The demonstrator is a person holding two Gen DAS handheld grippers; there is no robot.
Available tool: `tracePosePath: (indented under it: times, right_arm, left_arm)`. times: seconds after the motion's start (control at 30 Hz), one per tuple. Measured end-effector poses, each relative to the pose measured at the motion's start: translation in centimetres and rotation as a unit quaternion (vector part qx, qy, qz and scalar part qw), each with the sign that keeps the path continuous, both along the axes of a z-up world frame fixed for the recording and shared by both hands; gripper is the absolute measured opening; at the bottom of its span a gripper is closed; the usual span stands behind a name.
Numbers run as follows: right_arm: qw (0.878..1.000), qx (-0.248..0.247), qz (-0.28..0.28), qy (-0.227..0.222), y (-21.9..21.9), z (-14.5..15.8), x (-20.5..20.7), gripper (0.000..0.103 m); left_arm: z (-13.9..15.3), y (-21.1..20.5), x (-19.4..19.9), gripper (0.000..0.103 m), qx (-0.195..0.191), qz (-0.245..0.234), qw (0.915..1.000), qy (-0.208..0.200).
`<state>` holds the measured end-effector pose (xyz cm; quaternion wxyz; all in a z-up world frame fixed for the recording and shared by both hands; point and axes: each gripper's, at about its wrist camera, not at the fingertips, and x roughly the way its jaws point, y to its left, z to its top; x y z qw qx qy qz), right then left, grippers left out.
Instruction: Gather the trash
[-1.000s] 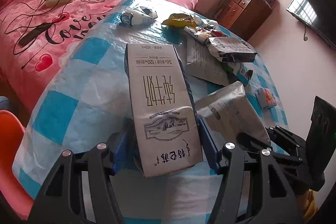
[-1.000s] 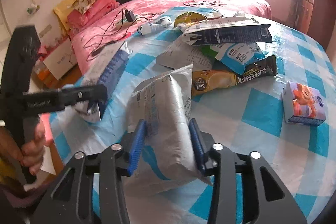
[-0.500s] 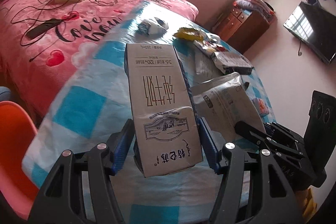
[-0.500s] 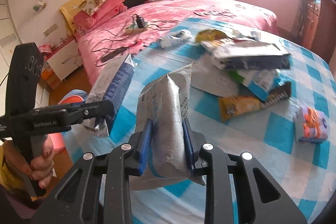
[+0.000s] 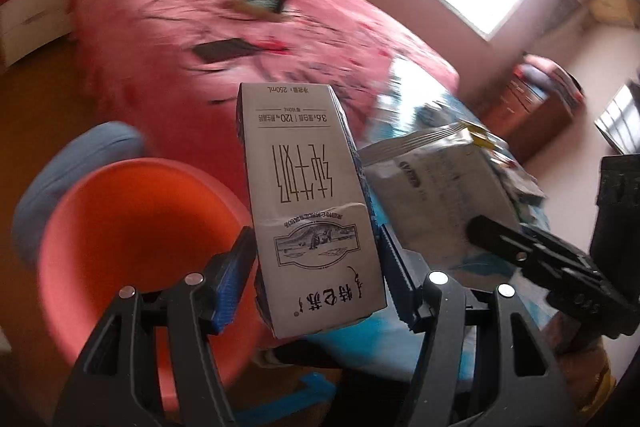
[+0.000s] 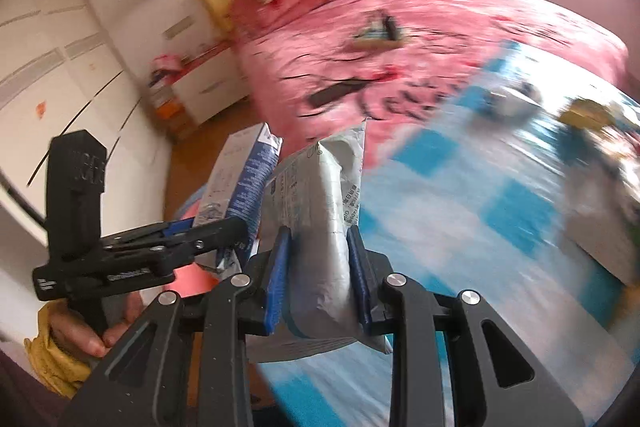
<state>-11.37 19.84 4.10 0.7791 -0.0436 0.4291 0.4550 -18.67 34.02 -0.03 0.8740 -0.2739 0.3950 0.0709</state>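
Note:
My left gripper point(image 5: 316, 267) is shut on a grey-and-blue milk carton point(image 5: 308, 195), held in the air beyond the table's left edge, over an orange bin point(image 5: 132, 243). My right gripper point(image 6: 320, 267) is shut on a silver foil snack bag point(image 6: 328, 211), lifted beside the carton. The bag also shows in the left wrist view point(image 5: 436, 187), and the carton in the right wrist view point(image 6: 244, 183). More wrappers lie blurred on the blue-checked table point(image 6: 480, 211) at the far right point(image 6: 600, 147).
A pink bed point(image 5: 280, 39) with cables and a dark phone point(image 5: 224, 49) lies behind. A blue stool point(image 5: 52, 179) stands by the orange bin. A white cabinet point(image 6: 196, 83) and wooden floor are at the left. A brown dresser point(image 5: 532, 107) is at the back right.
Both grippers have swung left, off the table toward the orange bin, carrying the carton and the foil bag. The view is blurred from motion.

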Motion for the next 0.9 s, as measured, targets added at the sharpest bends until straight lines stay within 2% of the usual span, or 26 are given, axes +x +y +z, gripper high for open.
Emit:
tracePosePath:
  times: [0.27,0.33,0.4,0.5,0.6,0.73,0.9]
  right_arm:
    - [0.997,-0.033,0.071,0.016,8.9,-3.3,-1.8,0.033]
    - [0.996,-0.05,0.074,0.012,10.5,-4.4,-2.0,0.033]
    - [0.996,-0.048,0.073,0.018,11.1,-5.0,-2.1,0.055]
    - [0.998,-0.042,0.053,0.015,9.5,-4.7,-2.4,0.074]
    - [0.999,-0.041,0.028,-0.014,7.4,-3.4,-2.7,0.083]
    - [0.999,-0.035,-0.01,-0.04,4.2,-2.0,-2.6,0.088]
    - [0.996,-0.052,-0.054,-0.052,-0.7,-1.4,-2.5,0.089]
  left_arm:
    - [-4.5,5.9,-3.2,0.063,-0.022,0.076,0.996,0.043]
    - [-5.9,6.7,-3.6,0.068,-0.023,0.09,0.994,0.057]
    - [-7.0,7.3,-3.6,0.08,-0.022,0.089,0.9933,0.07]
    - [-7.6,7.9,-4.0,0.081,-0.003,0.101,0.9914,0.083]
    - [-7.8,8.7,-4.5,0.082,0.002,0.114,0.9904,0.078]
    - [-7.1,8.3,-4.4,0.084,0.018,0.109,0.9919,0.064]
    - [-6.1,6.6,-3.6,0.085,0.042,0.076,0.9946,0.056]
